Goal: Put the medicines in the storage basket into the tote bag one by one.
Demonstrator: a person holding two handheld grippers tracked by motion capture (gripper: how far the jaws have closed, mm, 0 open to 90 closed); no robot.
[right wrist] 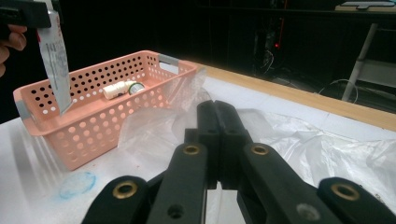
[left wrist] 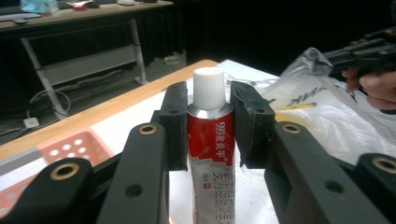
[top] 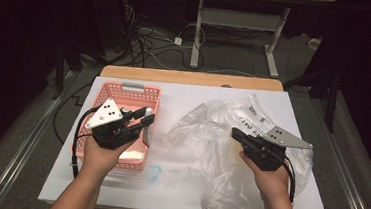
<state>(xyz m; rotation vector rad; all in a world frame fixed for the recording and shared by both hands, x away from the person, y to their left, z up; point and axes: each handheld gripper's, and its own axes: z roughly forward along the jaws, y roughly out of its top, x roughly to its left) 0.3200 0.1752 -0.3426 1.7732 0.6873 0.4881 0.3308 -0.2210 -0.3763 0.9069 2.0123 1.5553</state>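
Across the white counter (top: 187, 185), going from the biggest thing down, the pink basket (top: 124, 97) serves as the landmark, standing at the left part of the top. To the right of the basket lies a crumpled clear plastic bag (top: 211, 136), spread wide over the counter's right half and bearing some dark print. Just over the basket's right rim, the left hand-held gripper (top: 142, 121) is clenched on a tube (left wrist: 211, 140): seen along its jaws, the pads press both sides of the tube just below a white ribbed cap, and the red label with white characters stands upright between them. From the right hand-held gripper's side, the tube hangs tail down above the basket's near end, clear of the floor of the basket. Well to the right of the basket, the right hand-held gripper (right wrist: 215, 135) has its jaws pressed flat together, with a fold of the bag pinched between them; the film rises around the tips. Inside the basket, toward its far end, lies a small pale bottle (right wrist: 122, 87) on its side. Just in front of the basket, a faint blue ring mark (top: 153, 172) shows on the counter.
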